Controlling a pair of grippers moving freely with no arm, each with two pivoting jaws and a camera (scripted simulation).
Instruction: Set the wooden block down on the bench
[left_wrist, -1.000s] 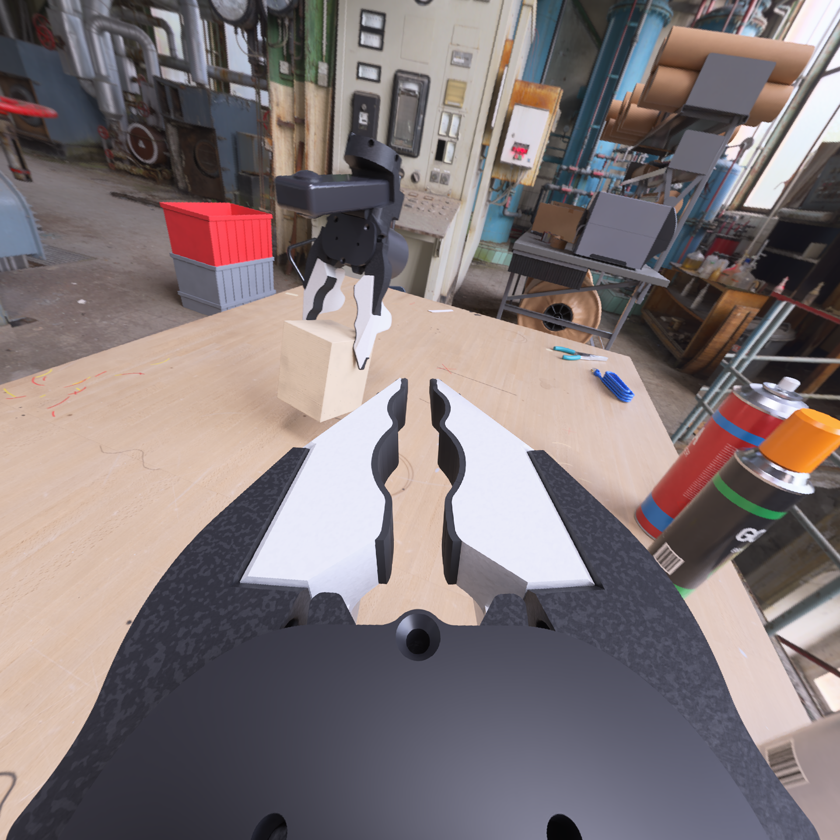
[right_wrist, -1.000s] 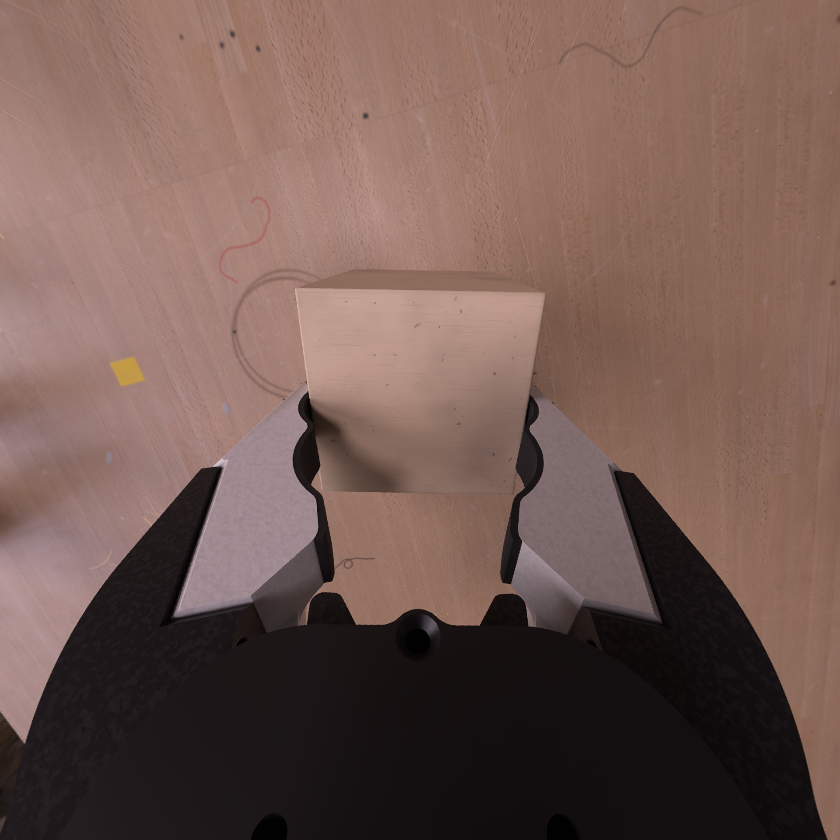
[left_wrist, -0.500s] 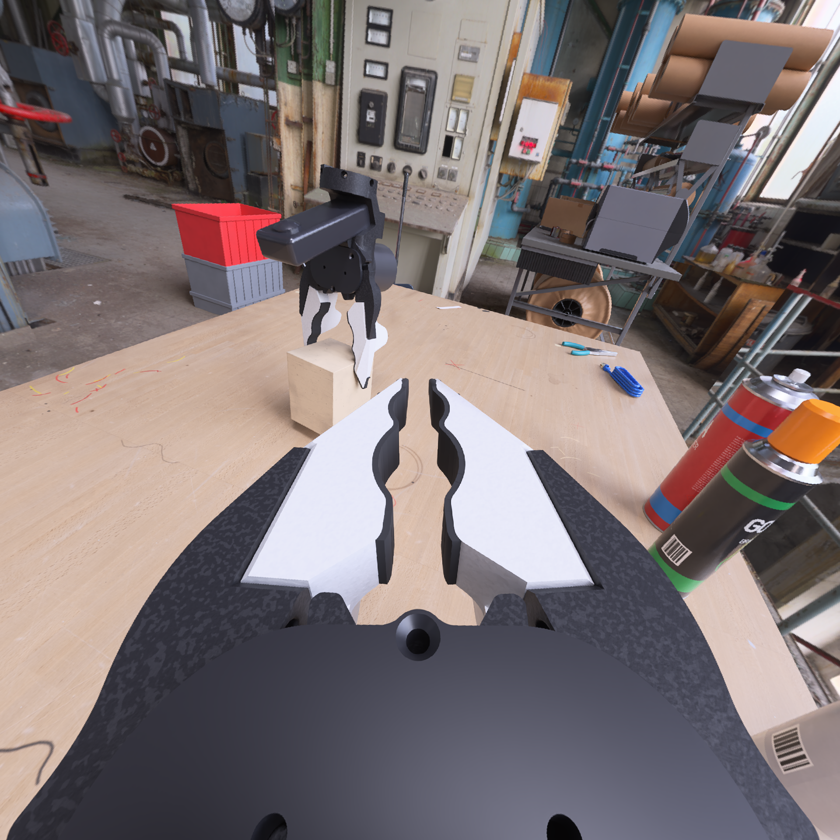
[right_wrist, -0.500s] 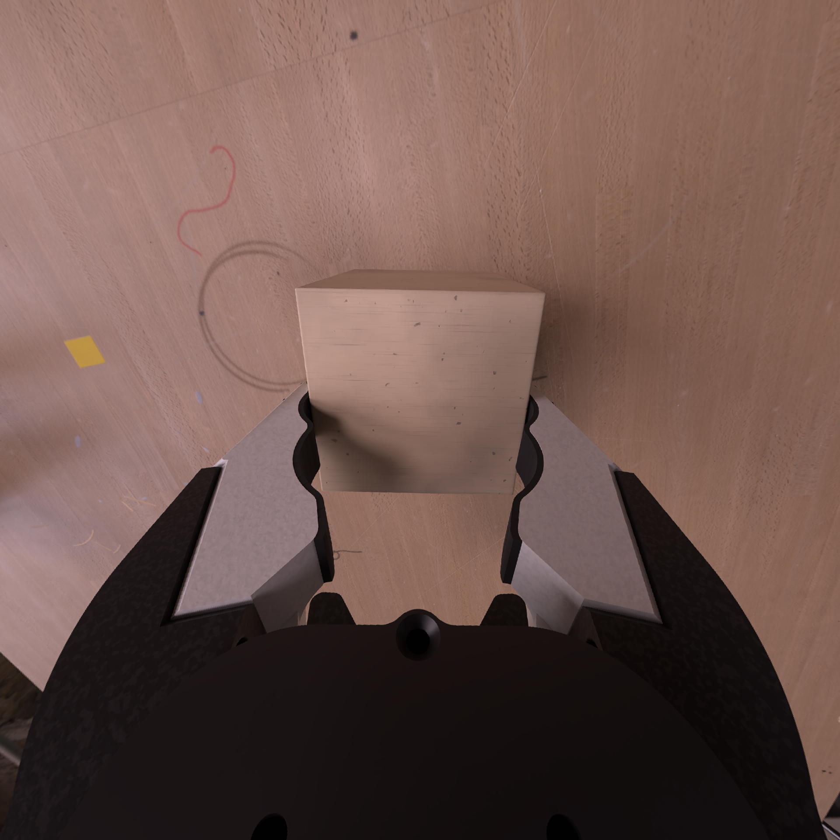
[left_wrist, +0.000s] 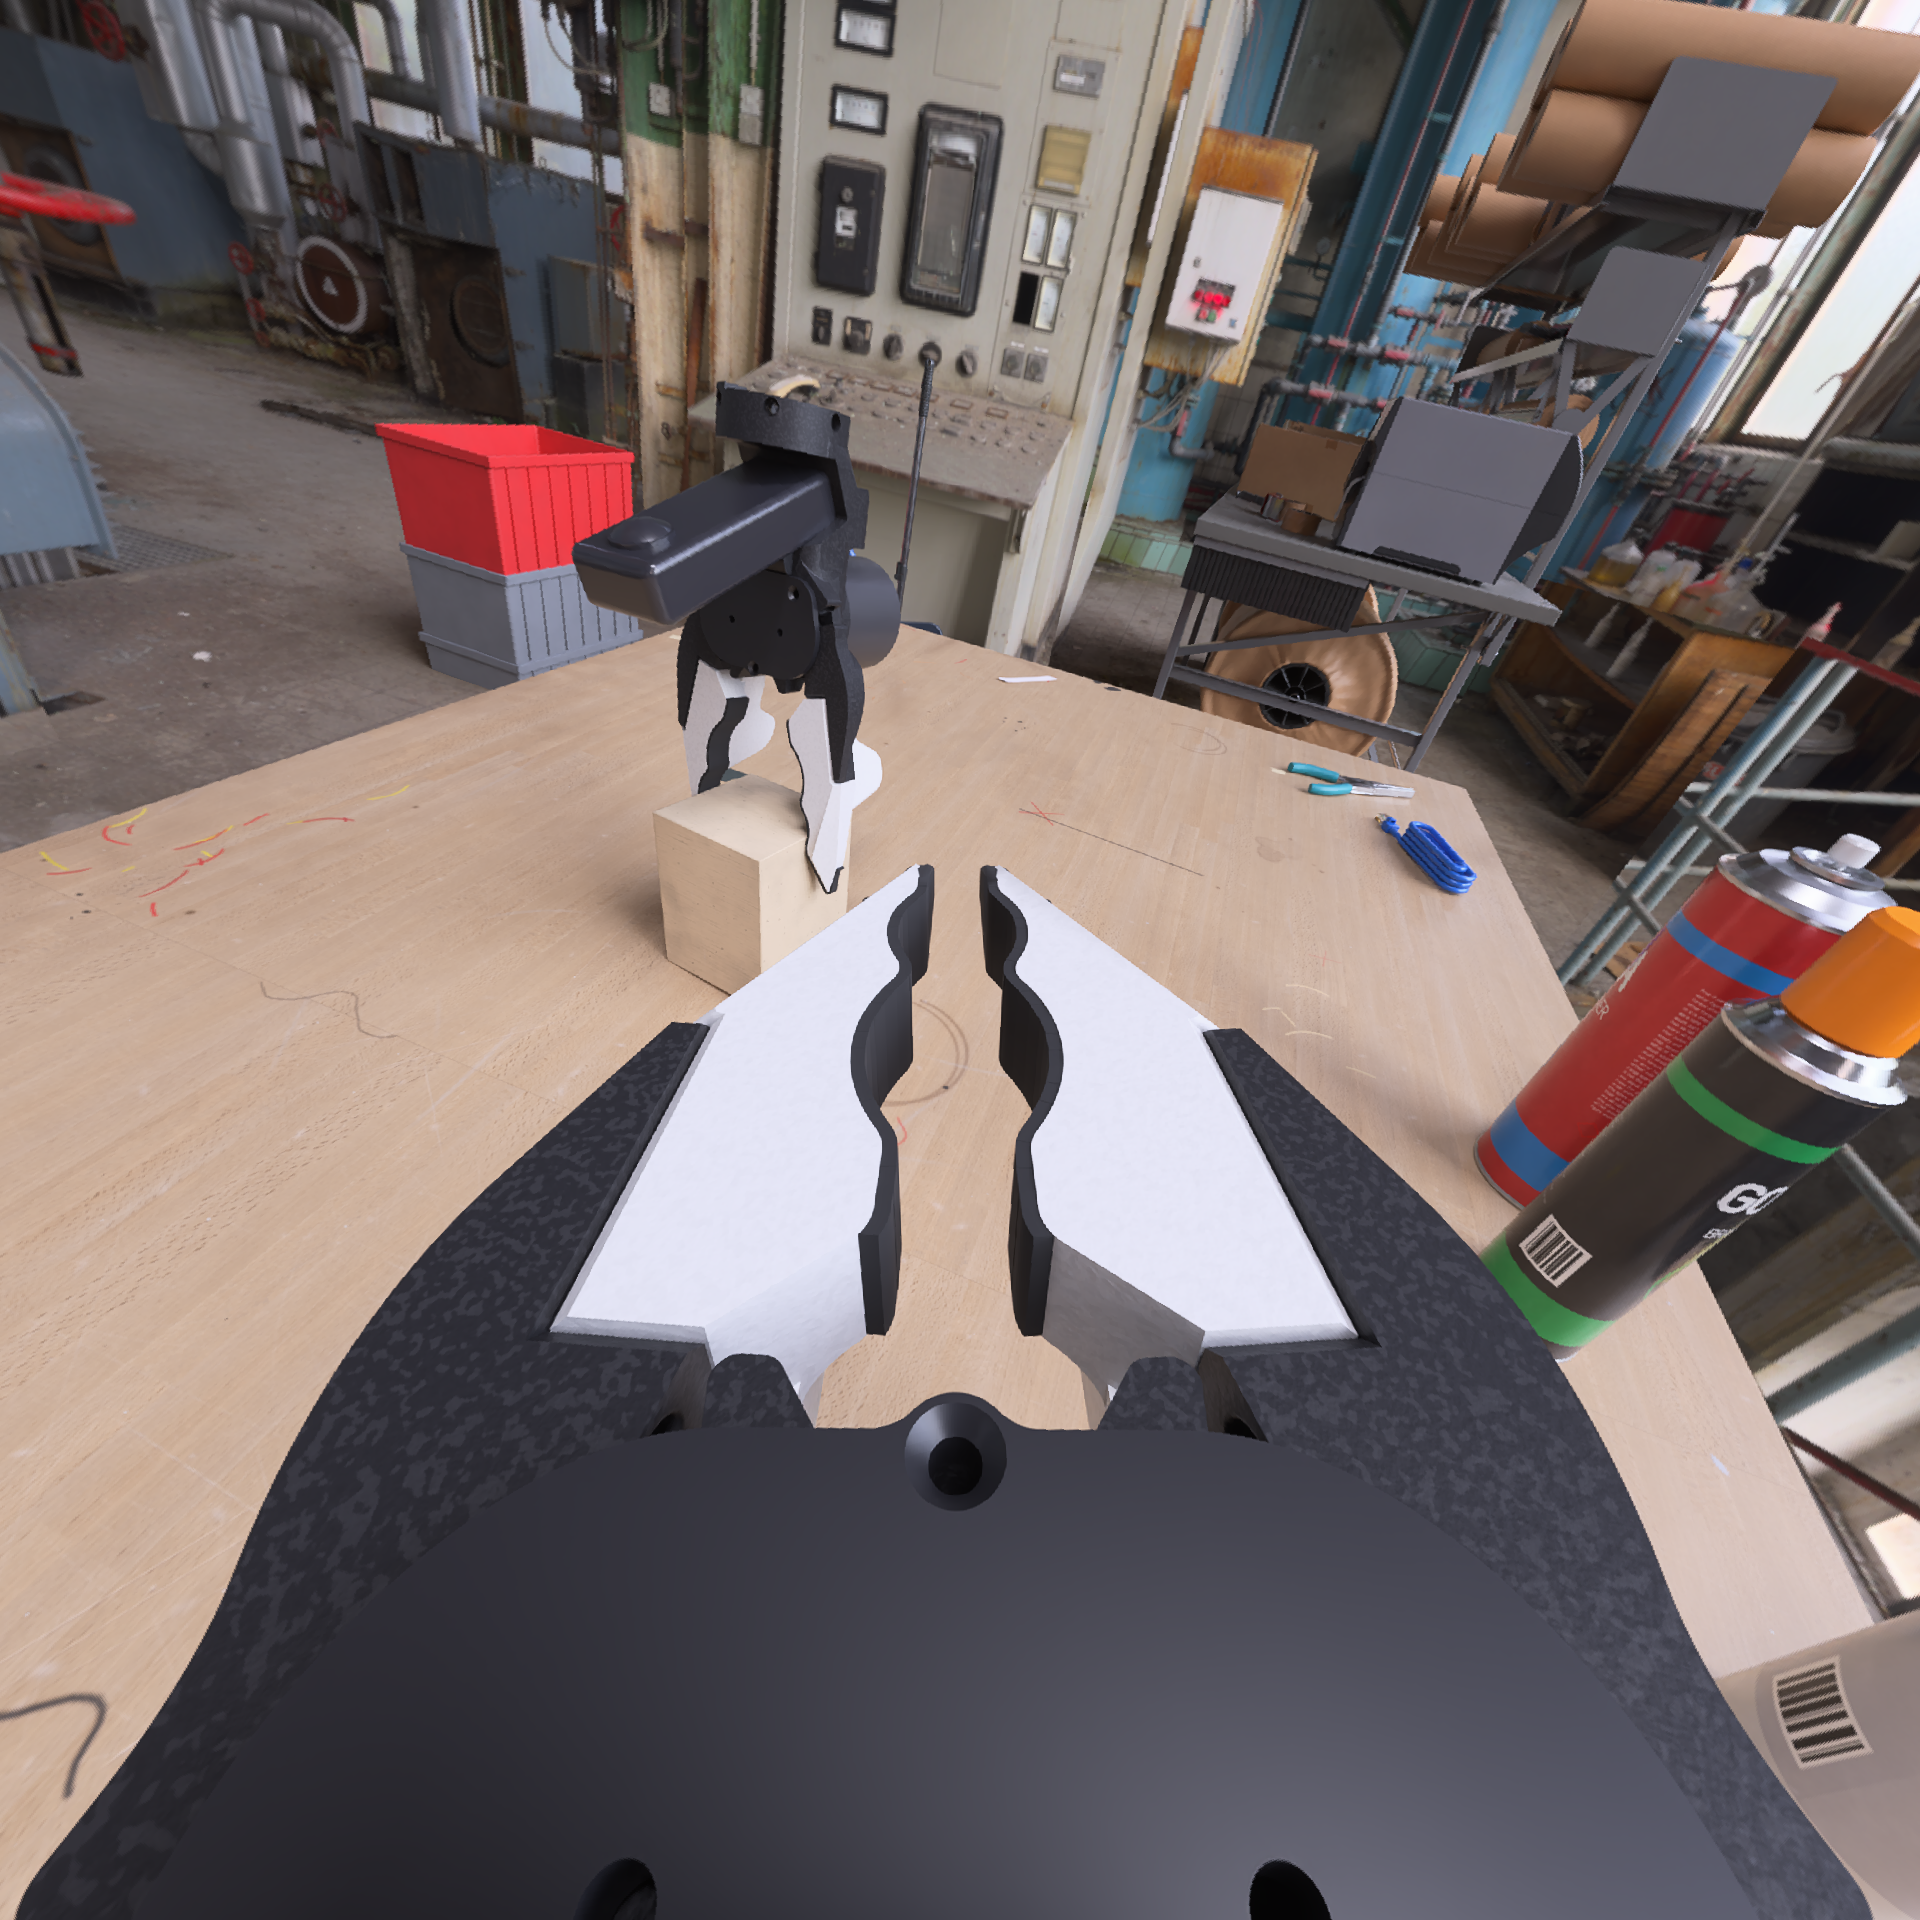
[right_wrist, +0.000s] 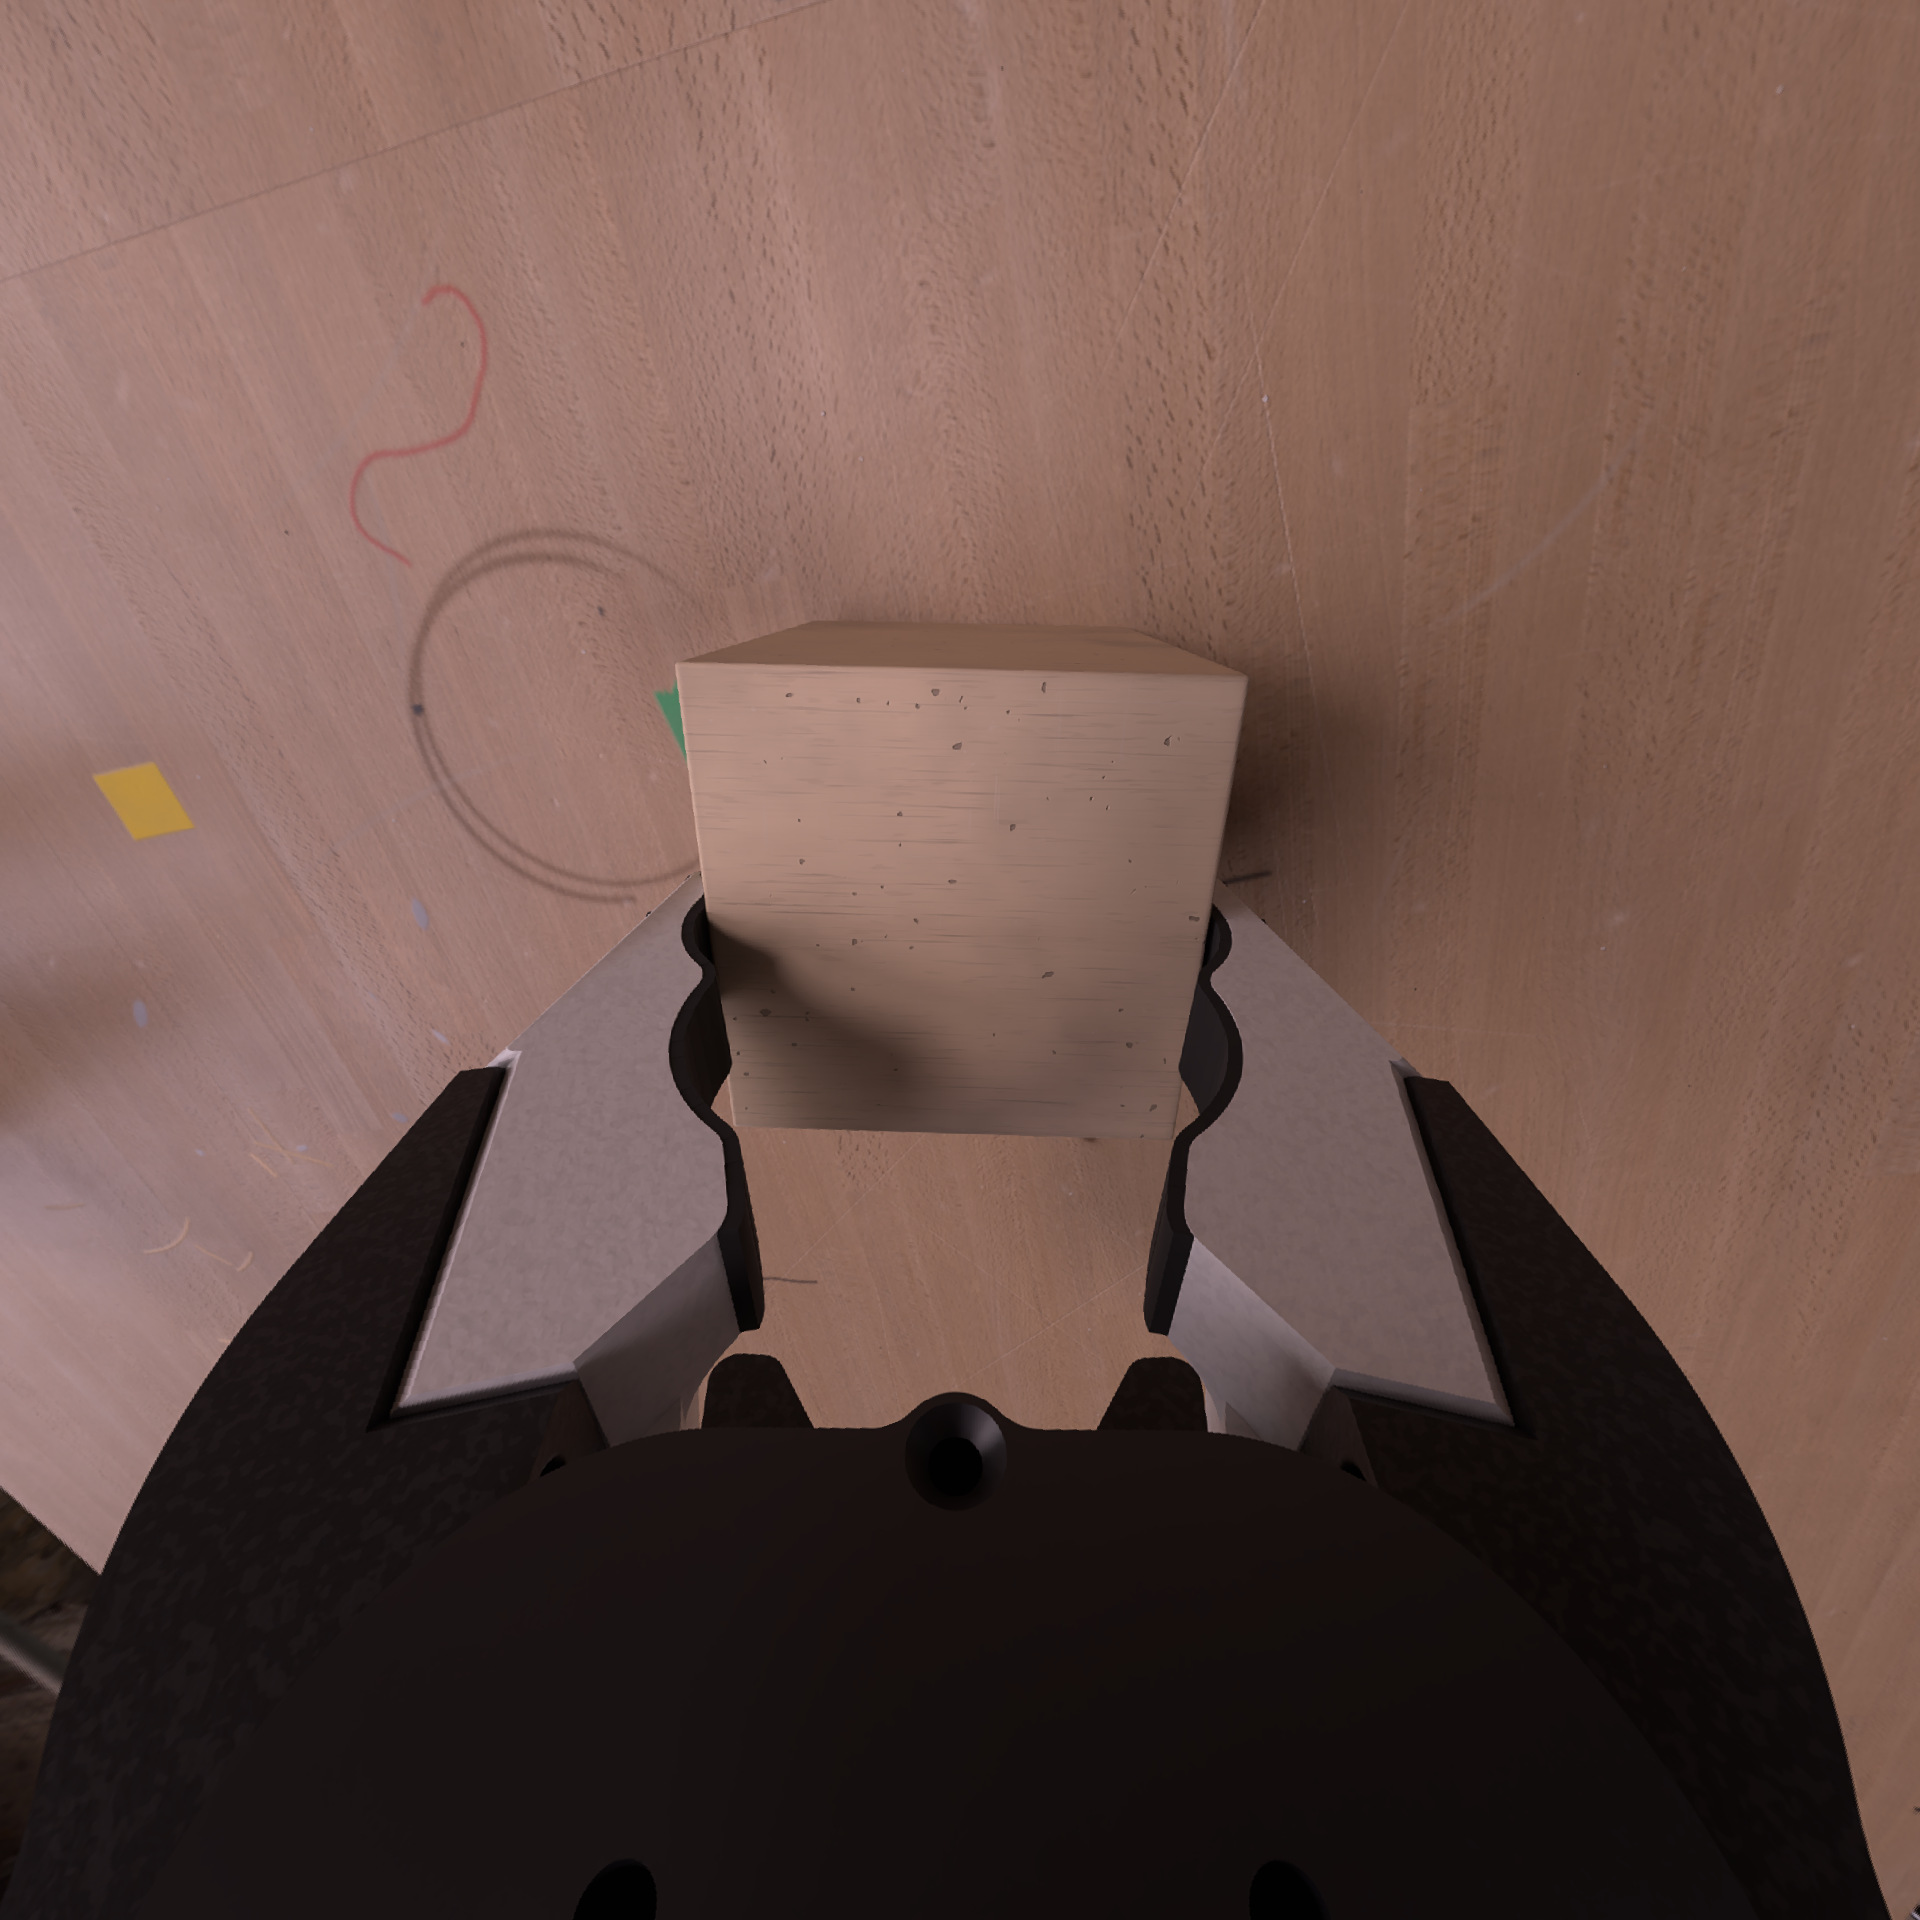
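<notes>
Only leftward: spray cans (left_wrist: 1704, 1101); right gripper (right_wrist: 956, 914) jaws clamping wooden block (right_wrist: 956, 883), left gripper (left_wrist: 956, 883) jaws near-together, empty.

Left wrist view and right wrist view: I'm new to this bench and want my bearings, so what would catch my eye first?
First, the pale wooden block mid-bench, pinched between the fingers of the right gripper, its base apparently on the bench. Next, the left gripper, nearly closed and empty, pointing at the block. Then two spray cans at the bench's right edge, and a red bin beyond.
</notes>
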